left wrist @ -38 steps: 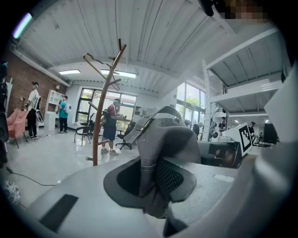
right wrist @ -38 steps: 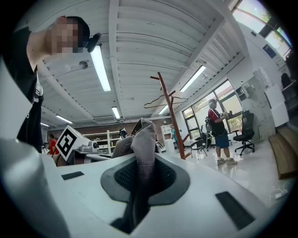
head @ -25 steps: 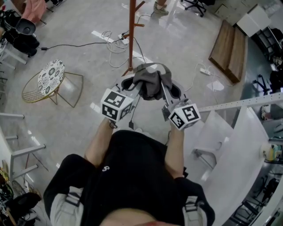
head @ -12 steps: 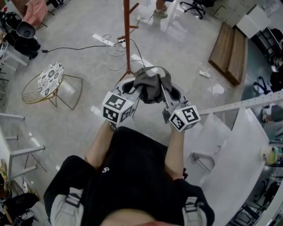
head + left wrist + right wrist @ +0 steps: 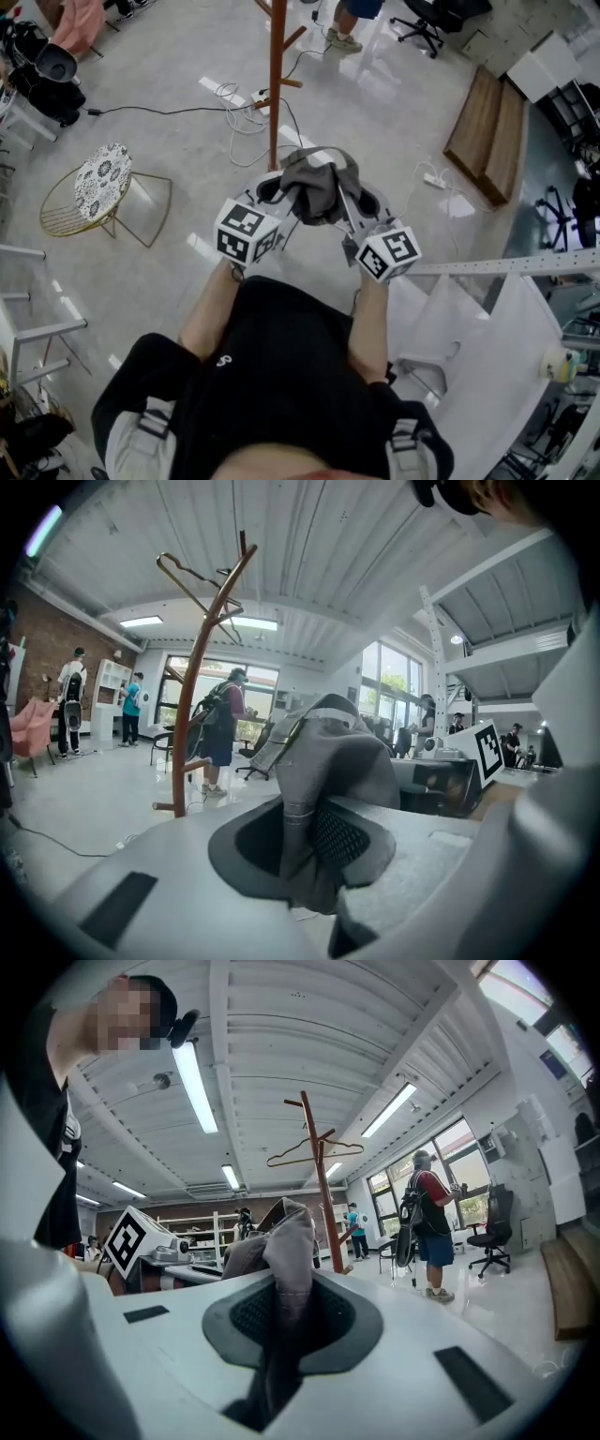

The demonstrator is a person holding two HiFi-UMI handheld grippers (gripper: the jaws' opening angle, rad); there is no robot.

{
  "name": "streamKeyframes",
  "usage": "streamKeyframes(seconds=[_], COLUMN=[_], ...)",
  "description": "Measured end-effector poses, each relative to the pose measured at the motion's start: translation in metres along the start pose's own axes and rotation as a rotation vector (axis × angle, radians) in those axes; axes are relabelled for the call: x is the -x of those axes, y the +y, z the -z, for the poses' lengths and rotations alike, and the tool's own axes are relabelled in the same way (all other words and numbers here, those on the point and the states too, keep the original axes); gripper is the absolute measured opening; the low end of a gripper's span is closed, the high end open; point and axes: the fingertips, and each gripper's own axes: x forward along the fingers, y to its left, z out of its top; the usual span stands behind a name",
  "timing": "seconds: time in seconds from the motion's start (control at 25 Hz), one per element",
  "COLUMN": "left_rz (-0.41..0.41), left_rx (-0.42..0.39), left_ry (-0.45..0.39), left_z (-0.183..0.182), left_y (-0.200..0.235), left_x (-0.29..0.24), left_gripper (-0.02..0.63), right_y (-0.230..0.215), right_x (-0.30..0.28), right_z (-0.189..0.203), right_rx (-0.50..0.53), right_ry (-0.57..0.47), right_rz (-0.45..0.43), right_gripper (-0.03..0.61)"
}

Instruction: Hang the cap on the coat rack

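Observation:
A grey cap (image 5: 319, 183) hangs between my two grippers, held up in front of my chest. The left gripper (image 5: 278, 195) is shut on its left edge, and the grey fabric (image 5: 323, 789) is pinched between the jaws in the left gripper view. On the other side the right gripper (image 5: 361, 202) is shut on the cap (image 5: 281, 1251). The brown wooden coat rack (image 5: 276, 80) stands just beyond the cap. Its pegs carry a wire hanger (image 5: 192, 578), which also shows in the right gripper view (image 5: 314, 1152).
A round patterned stool with a gold wire frame (image 5: 98, 183) stands at the left. Cables and a power strip (image 5: 248, 94) lie on the floor near the rack's foot. A white table (image 5: 497, 366) is at my right. People (image 5: 220, 728) stand behind the rack.
The view has shifted slightly, so the coat rack shows longer and closer above the cap. Both grippers keep their hold on the cap.

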Motion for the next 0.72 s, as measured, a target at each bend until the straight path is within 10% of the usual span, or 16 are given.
streamKeyframes(seconds=[0.72], left_rz=[-0.011], left_rx=[0.095], left_ry=[0.085], left_z=[-0.019], left_y=[0.179], left_x=[-0.107], left_gripper=[0.052], right_y=[-0.101], right_x=[-0.191], right_z=[0.019], right_rx=[-0.064], right_ry=[0.147], right_rz=[0.000], right_gripper=[0.023])
